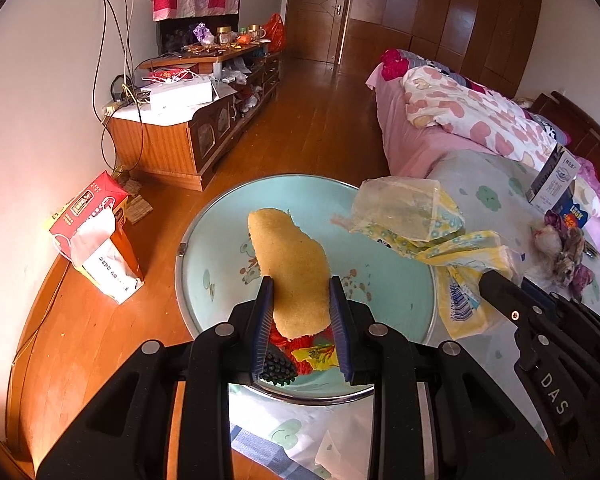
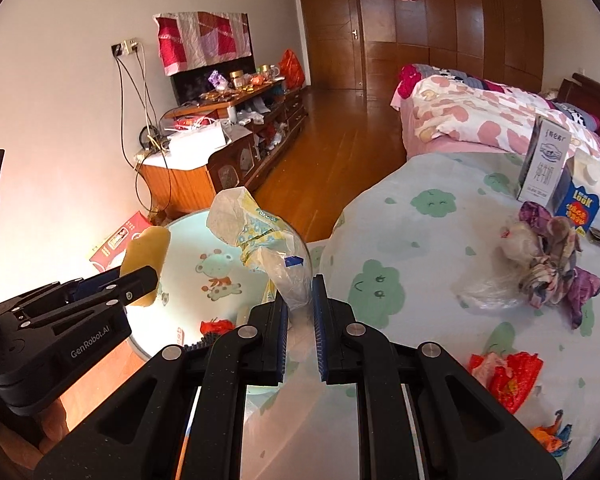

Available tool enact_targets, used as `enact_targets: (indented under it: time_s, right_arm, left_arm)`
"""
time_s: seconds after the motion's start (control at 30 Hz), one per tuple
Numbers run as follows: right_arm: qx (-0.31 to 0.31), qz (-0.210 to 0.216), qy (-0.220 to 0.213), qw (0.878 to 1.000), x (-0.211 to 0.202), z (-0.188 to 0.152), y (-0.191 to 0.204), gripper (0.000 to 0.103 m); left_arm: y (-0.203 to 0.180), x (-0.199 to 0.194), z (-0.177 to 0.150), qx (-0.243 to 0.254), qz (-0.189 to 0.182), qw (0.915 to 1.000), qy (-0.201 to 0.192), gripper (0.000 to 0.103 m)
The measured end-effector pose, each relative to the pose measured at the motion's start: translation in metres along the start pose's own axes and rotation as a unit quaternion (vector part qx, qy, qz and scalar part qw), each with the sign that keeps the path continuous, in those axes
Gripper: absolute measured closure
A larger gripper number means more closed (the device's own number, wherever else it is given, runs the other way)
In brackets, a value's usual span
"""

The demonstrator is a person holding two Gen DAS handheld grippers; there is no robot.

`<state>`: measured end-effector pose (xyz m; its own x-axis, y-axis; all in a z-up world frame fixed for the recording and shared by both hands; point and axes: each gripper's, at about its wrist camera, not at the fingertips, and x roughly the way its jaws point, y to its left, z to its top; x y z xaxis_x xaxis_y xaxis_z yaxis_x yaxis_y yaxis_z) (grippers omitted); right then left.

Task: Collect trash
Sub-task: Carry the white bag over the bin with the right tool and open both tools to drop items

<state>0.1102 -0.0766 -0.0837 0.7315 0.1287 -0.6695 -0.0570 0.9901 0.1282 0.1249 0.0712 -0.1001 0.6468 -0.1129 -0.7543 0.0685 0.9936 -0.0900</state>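
The left gripper is of matt black plastic with ribbed blue pads, and its bolt heads are of bright metal. The yellow sponge looks rough and porous. The plastic bag is thin, crinkled and half transparent. The basin has a glossy enamel-like surface with a metal rim. The floor is of polished wood. The bedsheet is of matt cloth.
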Motion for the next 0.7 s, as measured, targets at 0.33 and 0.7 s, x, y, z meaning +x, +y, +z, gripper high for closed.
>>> enact_targets:
  time_s: [0.33, 0.7]
  right_arm:
    - [-0.003, 0.028, 0.054, 0.998, 0.043, 0.001, 0.017, 0.090]
    - [0.024, 0.059, 0.054, 0.997, 0.048, 0.000, 0.010, 0.066]
  left_arm:
    - [0.008, 0.016, -0.005, -0.004, 0.012, 0.9997, 0.022, 0.074]
    - [0.010, 0.013, -0.004, -0.006, 0.035, 0.9992, 0.019, 0.050]
